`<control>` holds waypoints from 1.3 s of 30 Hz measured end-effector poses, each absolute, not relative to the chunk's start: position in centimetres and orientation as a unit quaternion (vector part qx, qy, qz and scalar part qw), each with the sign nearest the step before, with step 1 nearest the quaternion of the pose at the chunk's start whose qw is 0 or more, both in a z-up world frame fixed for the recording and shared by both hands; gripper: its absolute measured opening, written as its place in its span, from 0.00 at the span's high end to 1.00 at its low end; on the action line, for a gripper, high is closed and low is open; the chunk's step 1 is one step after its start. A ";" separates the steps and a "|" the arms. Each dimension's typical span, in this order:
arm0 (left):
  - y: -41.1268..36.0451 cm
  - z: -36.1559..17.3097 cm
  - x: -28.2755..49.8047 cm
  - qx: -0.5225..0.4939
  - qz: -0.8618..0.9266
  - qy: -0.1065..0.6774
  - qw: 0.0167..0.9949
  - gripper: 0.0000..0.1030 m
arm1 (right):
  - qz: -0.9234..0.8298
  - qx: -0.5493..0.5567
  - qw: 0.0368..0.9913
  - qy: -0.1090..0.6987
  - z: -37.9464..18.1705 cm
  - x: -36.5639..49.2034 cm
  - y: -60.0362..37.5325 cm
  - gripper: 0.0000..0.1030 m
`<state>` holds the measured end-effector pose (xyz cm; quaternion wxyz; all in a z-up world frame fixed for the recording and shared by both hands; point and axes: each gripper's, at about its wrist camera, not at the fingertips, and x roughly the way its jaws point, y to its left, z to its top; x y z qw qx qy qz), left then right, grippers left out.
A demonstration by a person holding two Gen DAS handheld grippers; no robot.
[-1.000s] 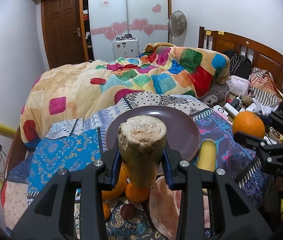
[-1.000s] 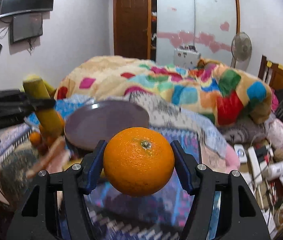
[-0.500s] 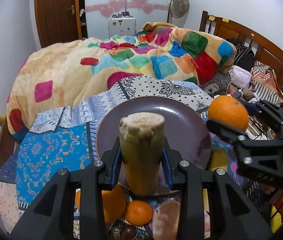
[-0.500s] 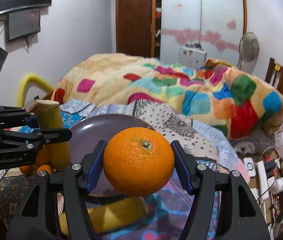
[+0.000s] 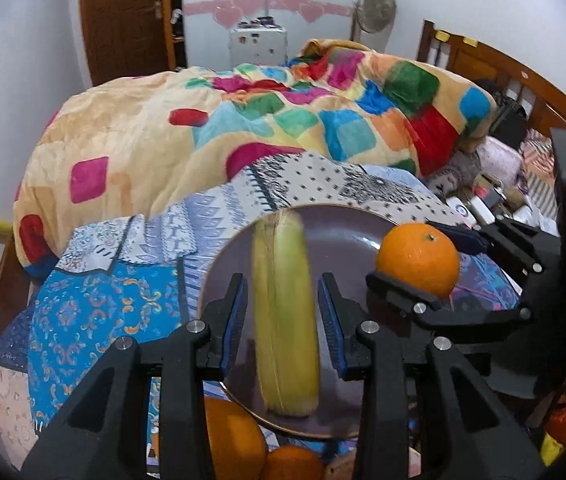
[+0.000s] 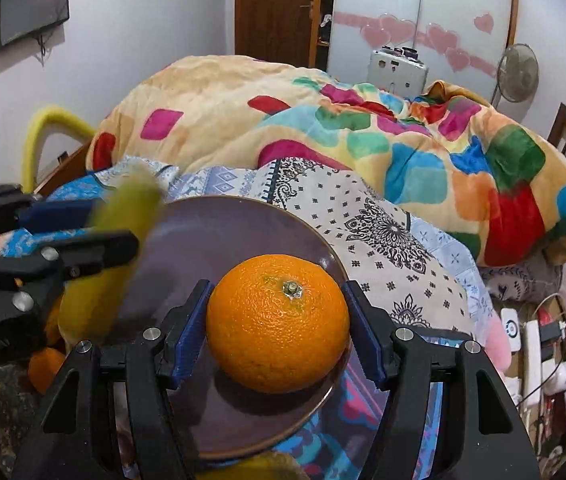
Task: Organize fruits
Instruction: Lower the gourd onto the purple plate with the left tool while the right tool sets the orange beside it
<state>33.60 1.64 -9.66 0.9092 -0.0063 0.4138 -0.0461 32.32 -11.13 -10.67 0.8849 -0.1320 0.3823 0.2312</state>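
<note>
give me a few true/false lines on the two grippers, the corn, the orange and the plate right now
1. The left gripper is clamped tight on the corn cob. False: its jaws stand apart from the cob, which lies blurred on the plate.
2. The right gripper has an orange between its pads. True.
3. The plate is dark purple-brown. True.
4. The plate sits on a bare wooden table. False: it rests on patterned cloth on the bed.
5. More oranges lie below the plate's near rim in the left wrist view. True.
</note>
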 end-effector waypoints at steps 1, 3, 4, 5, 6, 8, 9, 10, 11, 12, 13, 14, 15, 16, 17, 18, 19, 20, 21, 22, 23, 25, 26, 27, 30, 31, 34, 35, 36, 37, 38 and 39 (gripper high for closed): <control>1.8 -9.7 33.6 -0.008 -0.045 0.414 0.909 0.64 | 0.226 -0.136 0.885 0.384 -10.8 32.4 -10.9 0.40; 2.2 -9.8 33.5 -0.016 -0.043 0.416 0.908 0.64 | 0.216 -0.137 0.885 0.390 -11.0 32.6 -10.8 0.40; 2.4 -9.7 33.3 -0.020 -0.044 0.416 0.908 0.64 | 0.216 -0.133 0.883 0.394 -11.1 32.6 -10.9 0.40; 2.6 -9.6 33.0 -0.022 -0.046 0.415 0.909 0.64 | 0.219 -0.130 0.881 0.399 -11.2 32.6 -11.0 0.40; 2.7 -9.4 32.6 -0.021 -0.046 0.412 0.910 0.64 | 0.222 -0.125 0.879 0.402 -11.2 32.6 -11.1 0.40; 2.9 -9.0 31.8 -0.014 -0.043 0.404 0.914 0.63 | 0.225 -0.123 0.878 0.404 -11.1 32.5 -11.1 0.40; 2.9 -8.7 31.3 -0.007 -0.040 0.398 0.916 0.62 | 0.225 -0.124 0.880 0.399 -11.0 32.3 -11.1 0.39; 2.9 -8.5 31.0 -0.001 -0.037 0.395 0.918 0.58 | 0.225 -0.127 0.884 0.389 -10.6 32.0 -11.0 0.37; 3.0 -8.3 30.6 0.004 -0.036 0.390 0.920 0.55 | 0.222 -0.132 0.890 0.377 -10.1 31.7 -10.9 0.34; 3.1 -7.9 29.9 0.005 -0.035 0.383 0.923 0.54 | 0.220 -0.134 0.896 0.363 -9.5 31.2 -10.9 0.28; 3.2 -7.7 29.7 0.005 -0.035 0.381 0.924 0.53 | 0.221 -0.133 0.898 0.355 -9.1 31.0 -10.8 0.25; 3.3 -7.4 29.2 0.006 -0.035 0.377 0.925 0.53 | 0.227 -0.130 0.901 0.347 -8.5 30.6 -10.9 0.25; 3.5 -7.1 28.8 0.006 -0.035 0.374 0.927 0.53 | 0.231 -0.128 0.902 0.342 -7.9 30.1 -10.9 0.25; 3.6 -6.8 28.3 0.007 -0.033 0.369 0.929 0.53 | 0.232 -0.128 0.904 0.337 -7.5 29.8 -10.9 0.25; 3.7 -6.5 27.9 0.007 -0.033 0.367 0.930 0.52 | 0.232 -0.128 0.906 0.330 -7.1 29.2 -11.0 0.25; 3.8 -6.3 27.5 0.006 -0.032 0.364 0.931 0.51 | 0.233 -0.127 0.909 0.323 -6.6 28.6 -11.1 0.25; 3.9 -6.0 26.9 0.005 -0.032 0.361 0.932 0.48 | 0.234 -0.125 0.910 0.320 -6.3 28.1 -11.2 0.25; 4.0 -5.9 26.5 0.005 -0.032 0.358 0.933 0.46 | 0.236 -0.124 0.910 0.317 -6.0 27.7 -11.3 0.25; 4.1 -5.7 26.0 0.007 -0.031 0.354 0.935 0.44 | 0.238 -0.123 0.911 0.314 -5.7 27.2 -11.4 0.25; 4.2 -5.5 25.4 0.011 -0.028 0.351 0.936 0.42 | 0.240 -0.121 0.912 0.310 -5.4 26.6 -11.6 0.25; 4.2 -5.4 24.9 0.014 -0.026 0.349 0.937 0.41 | 0.242 -0.120 0.913 0.307 -5.2 26.0 -11.7 0.25; 4.4 -5.3 23.8 0.013 -0.024 0.347 0.937 0.39 | 0.244 -0.120 0.914 0.301 -4.9 24.9 -12.0 0.25; 4.6 -5.3 23.2 0.011 -0.025 0.348 0.937 0.37 | 0.244 -0.121 0.915 0.299 -4.7 24.4 -12.1 0.25; 4.7 -5.3 22.8 0.009 -0.026 0.349 0.937 0.36 | 0.245 -0.121 0.915 0.297 -4.7 23.9 -12.3 0.25; 4.9 -5.5 21.2 0.005 -0.025 0.351 0.936 0.32 | 0.248 -0.120 0.916 0.293 -4.7 22.1 -12.6 0.25; 4.9 -5.7 20.6 0.003 -0.026 0.352 0.936 0.32 | 0.252 -0.119 0.915 0.291 -4.9 21.4 -12.6 0.25; 4.8 -6.2 18.9 -0.009 -0.030 0.357 0.934 0.32 | 0.266 -0.111 0.913 0.289 -5.4 19.4 -13.1 0.25; 4.7 -6.5 18.5 -0.015 -0.032 0.359 0.933 0.32 | 0.271 -0.107 0.912 0.290 -5.9 18.6 -13.2 0.25; 4.6 -6.7 18.0 -0.019 -0.033 0.361 0.932 0.32 | 0.271 -0.107 0.911 0.292 -6.3 18.0 -13.2 0.25; 4.5 -6.9 17.6 -0.024 -0.035 0.363 0.931 0.32 | 0.271 -0.108 0.910 0.293 -6.9 17.3 -13.3 0.25; 4.3 -7.3 17.0 -0.027 -0.037 0.365 0.930 0.32 | 0.272 -0.109 0.910 0.295 -7.3 16.7 -13.3 0.25; 4.2 -7.5 16.7 -0.028 -0.037 0.367 0.929 0.32 | 0.273 -0.109 0.908 0.298 -7.7 16.1 -13.3 0.25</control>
